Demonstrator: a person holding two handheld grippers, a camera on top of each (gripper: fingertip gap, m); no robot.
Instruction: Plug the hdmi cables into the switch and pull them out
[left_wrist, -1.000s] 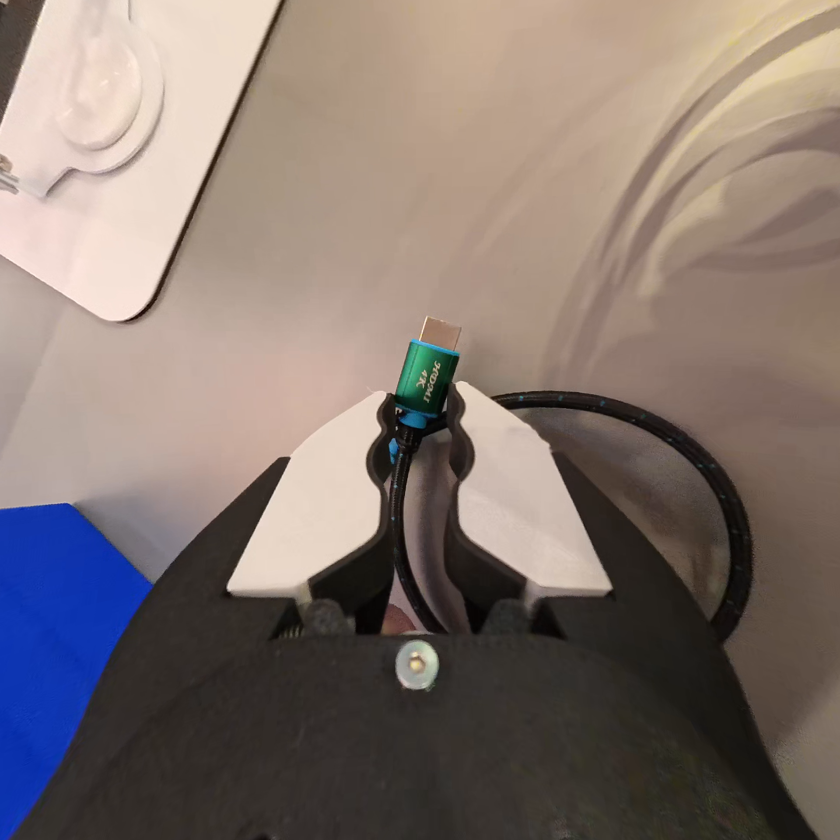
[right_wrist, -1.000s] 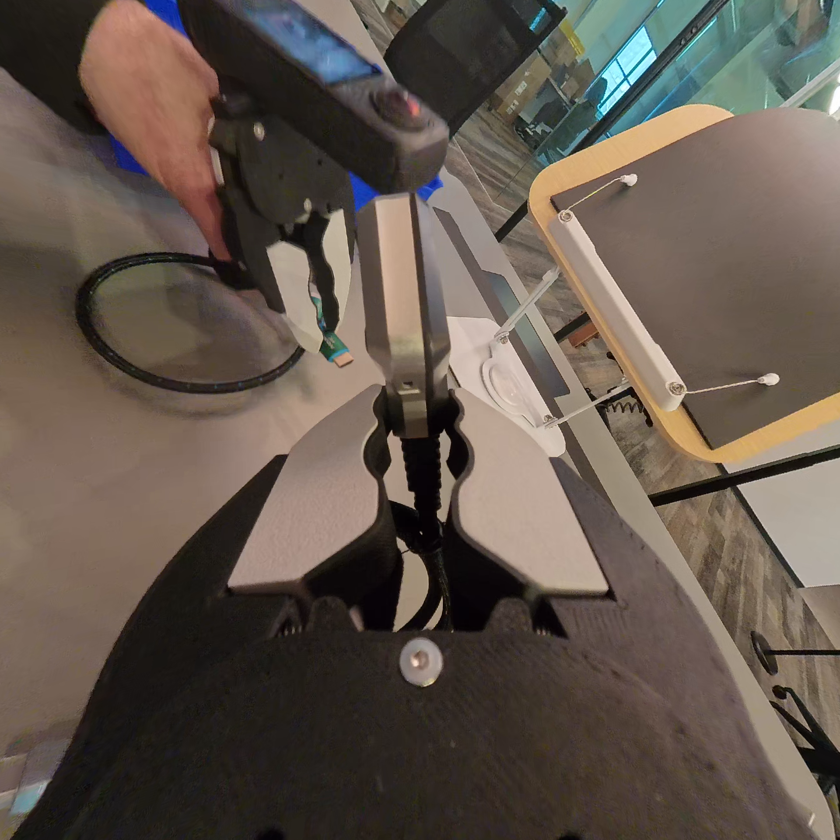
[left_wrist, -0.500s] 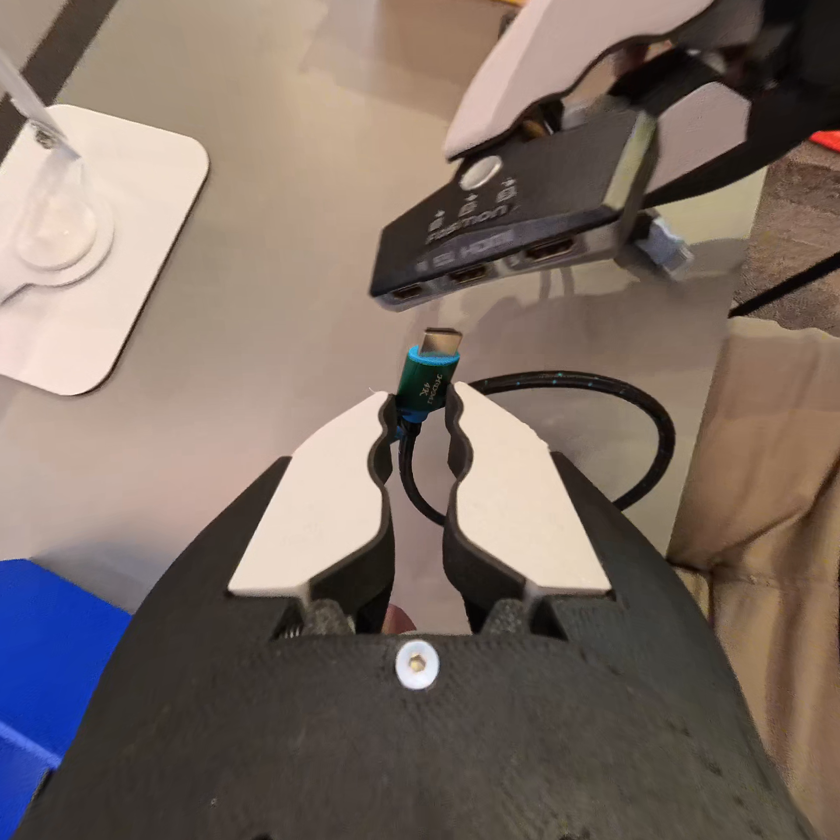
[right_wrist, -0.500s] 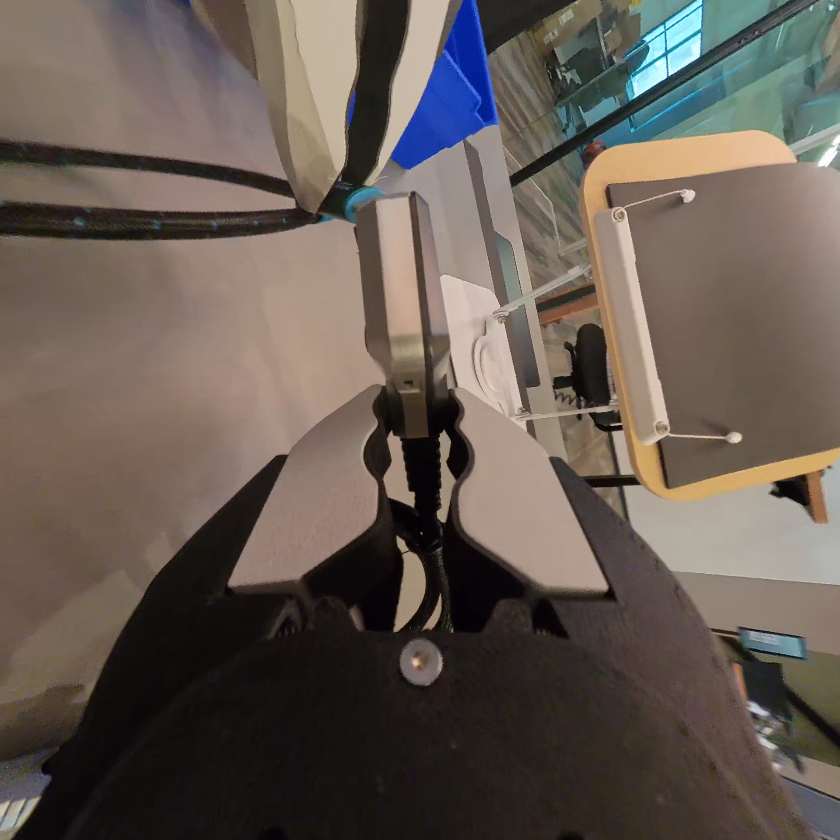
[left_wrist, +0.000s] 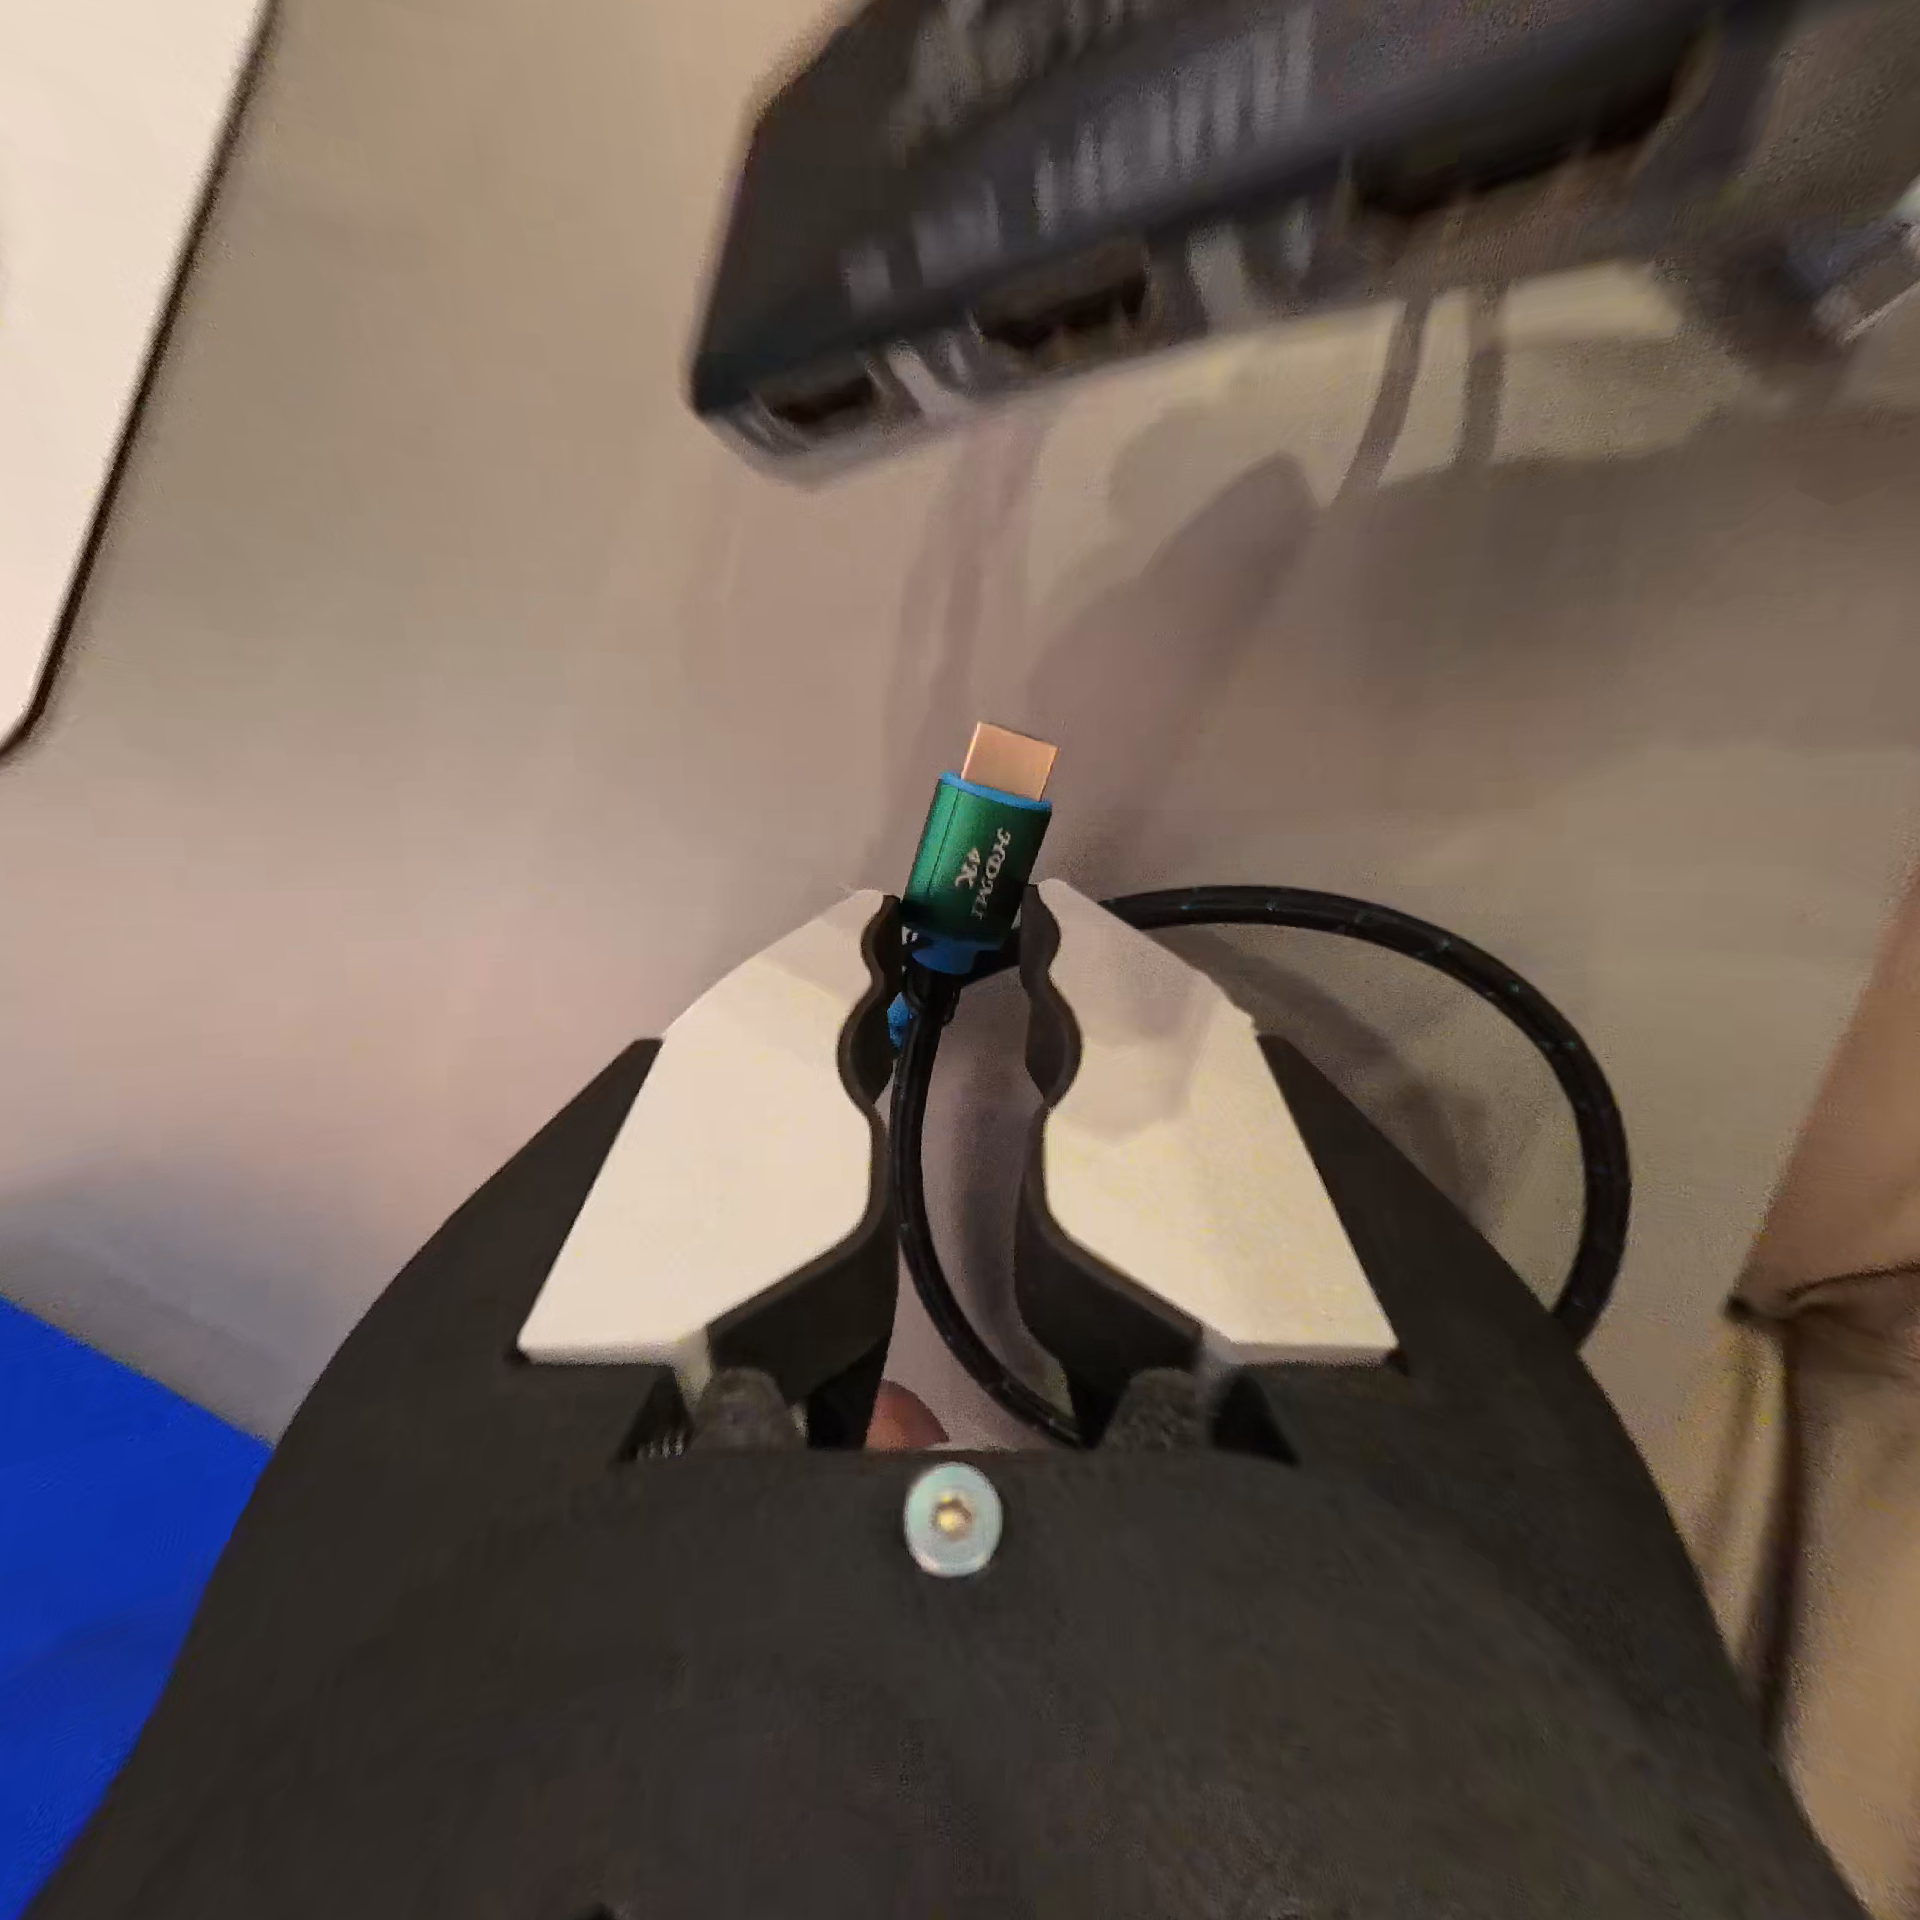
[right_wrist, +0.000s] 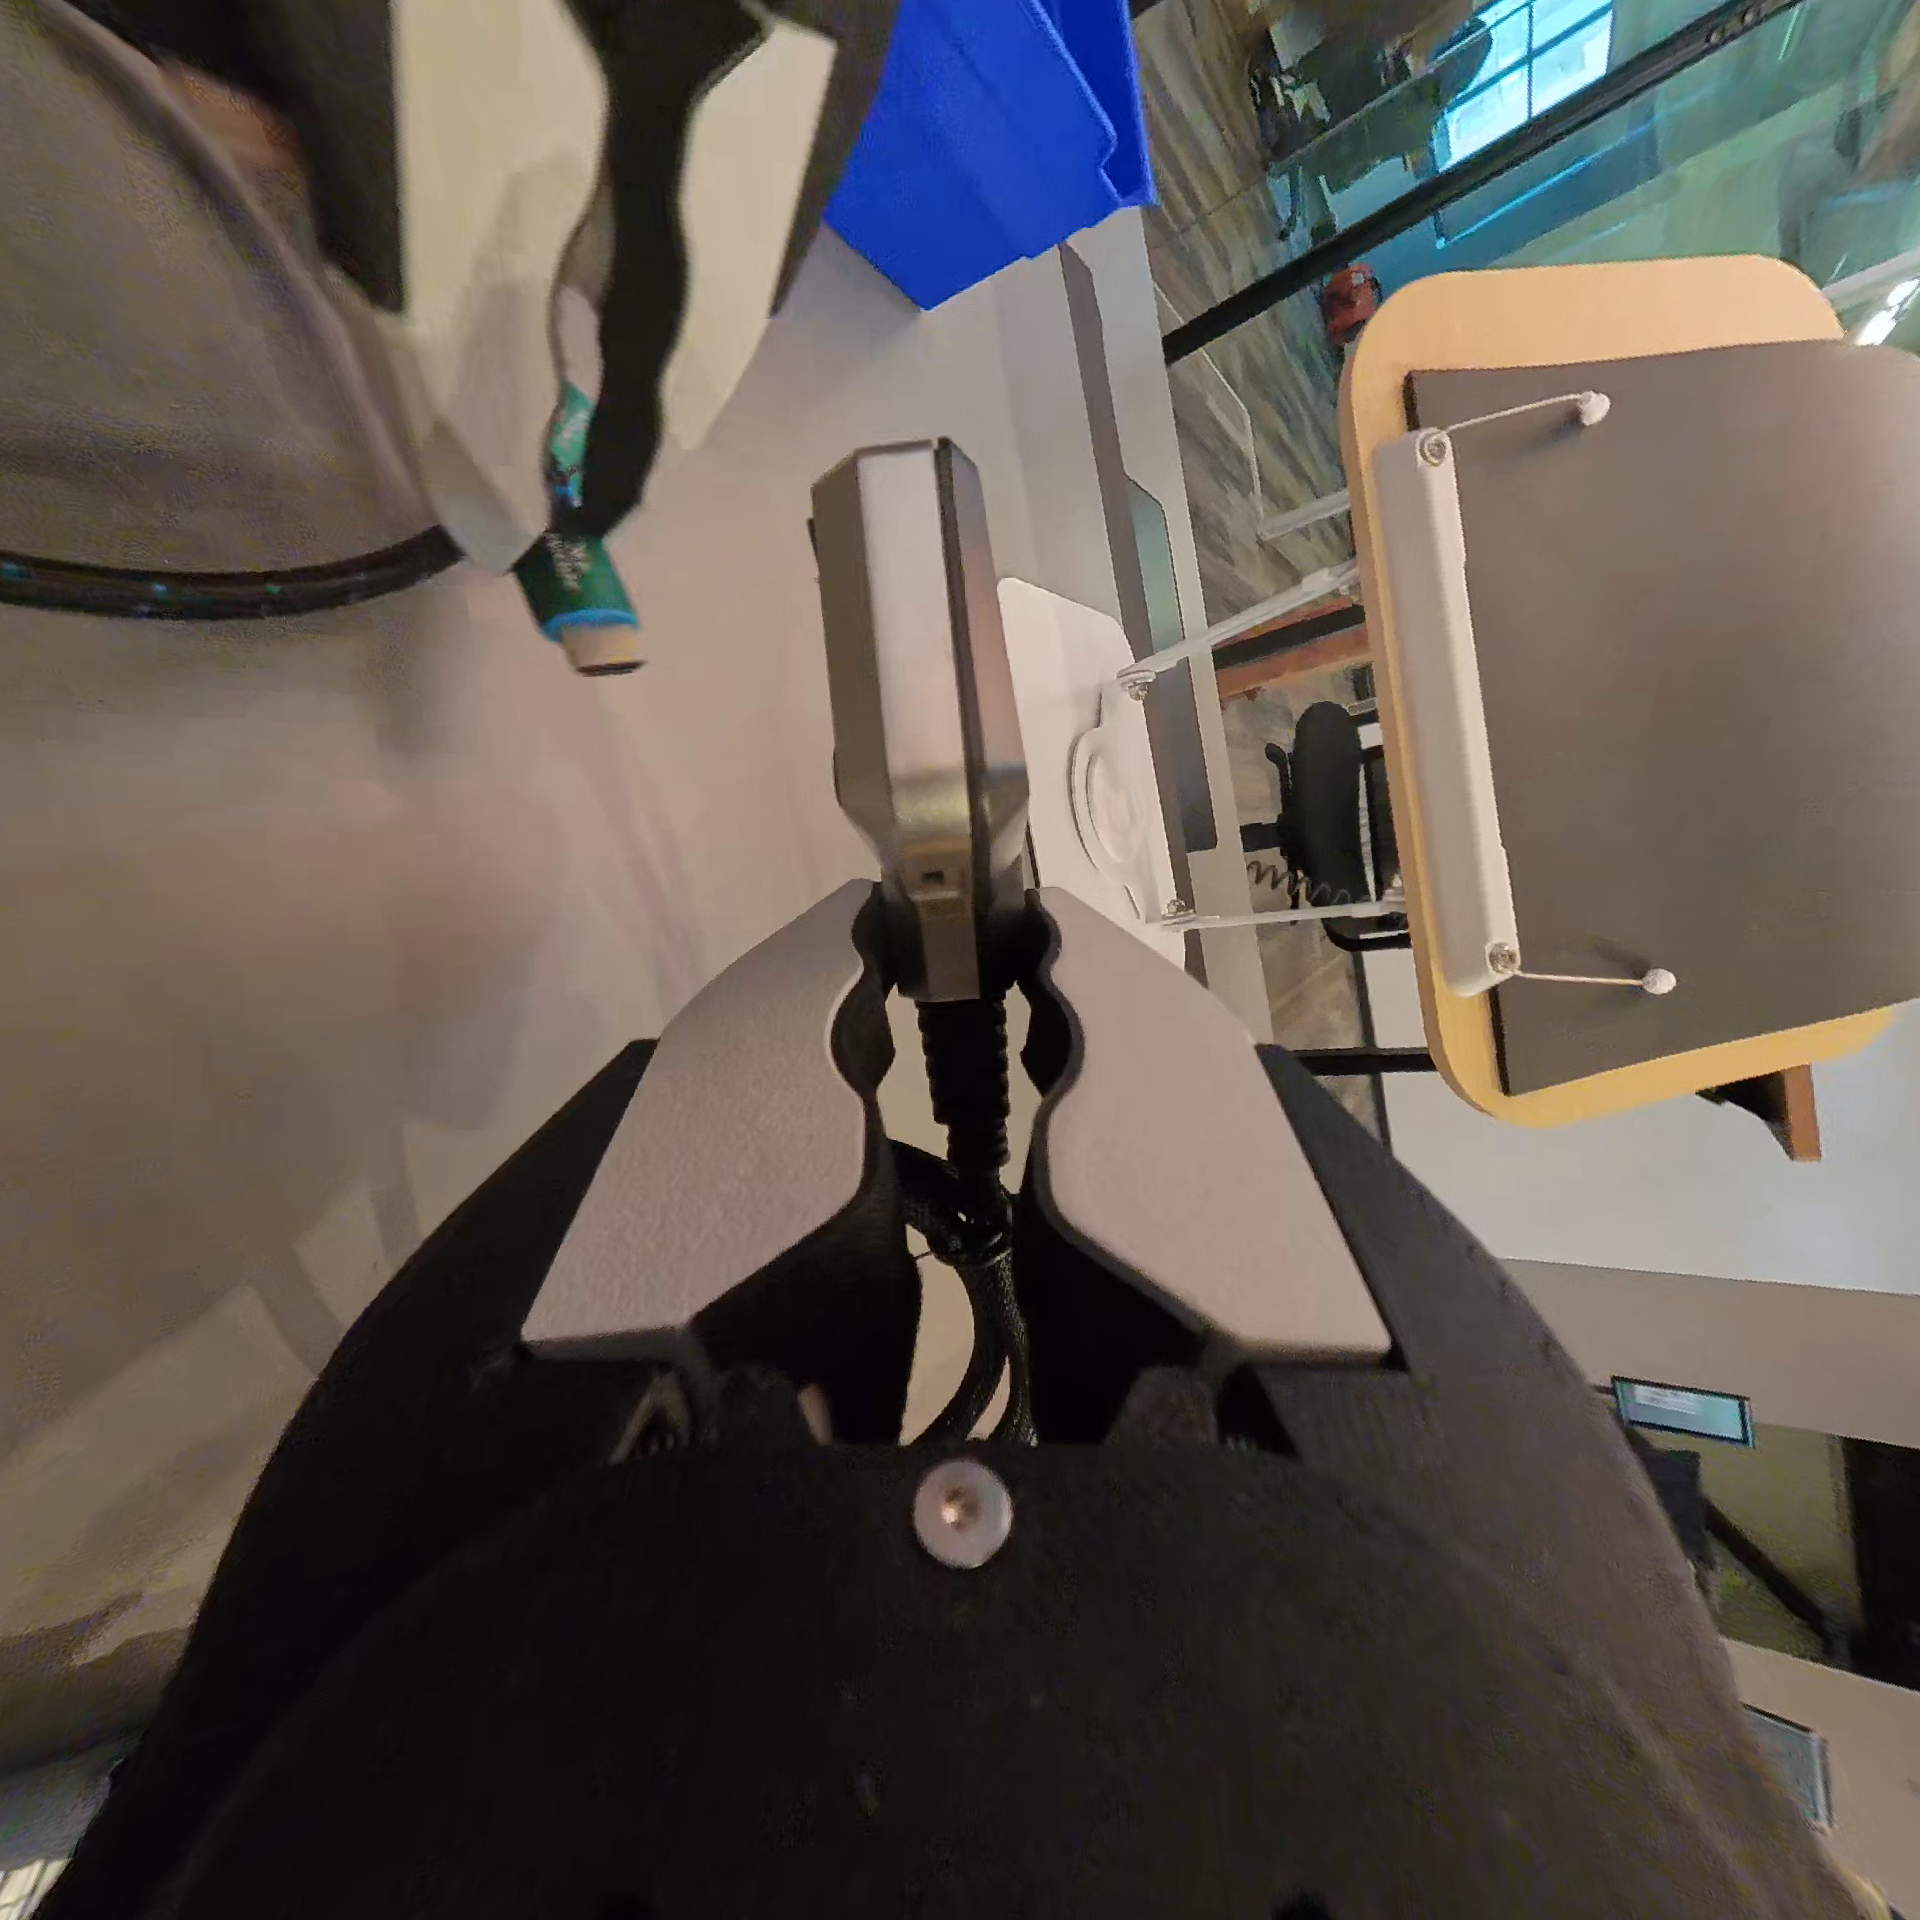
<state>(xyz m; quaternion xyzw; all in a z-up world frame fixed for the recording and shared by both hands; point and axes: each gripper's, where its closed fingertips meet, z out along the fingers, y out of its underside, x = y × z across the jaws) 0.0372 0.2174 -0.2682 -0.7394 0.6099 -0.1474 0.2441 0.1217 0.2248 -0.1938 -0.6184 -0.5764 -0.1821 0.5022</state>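
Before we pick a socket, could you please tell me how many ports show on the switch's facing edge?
2 for certain on the blurred black rectangular switch: one at the left corner, one beside it. A dark smear further right may be a third.

So it's a smooth light-grey desk (left_wrist: 416, 727). A braided black cable loop (left_wrist: 1538, 1060) lies on it, a white rounded stand base (right_wrist: 1070, 707) sits near the far edge, a blue plastic bin (right_wrist: 977, 135) beside that.

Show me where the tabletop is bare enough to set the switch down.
Bare grey table lies between the white stand base and the green plug, ahead of the left tool. It is crowded on the right, where the black cable loops, and near-left by the blue bin.
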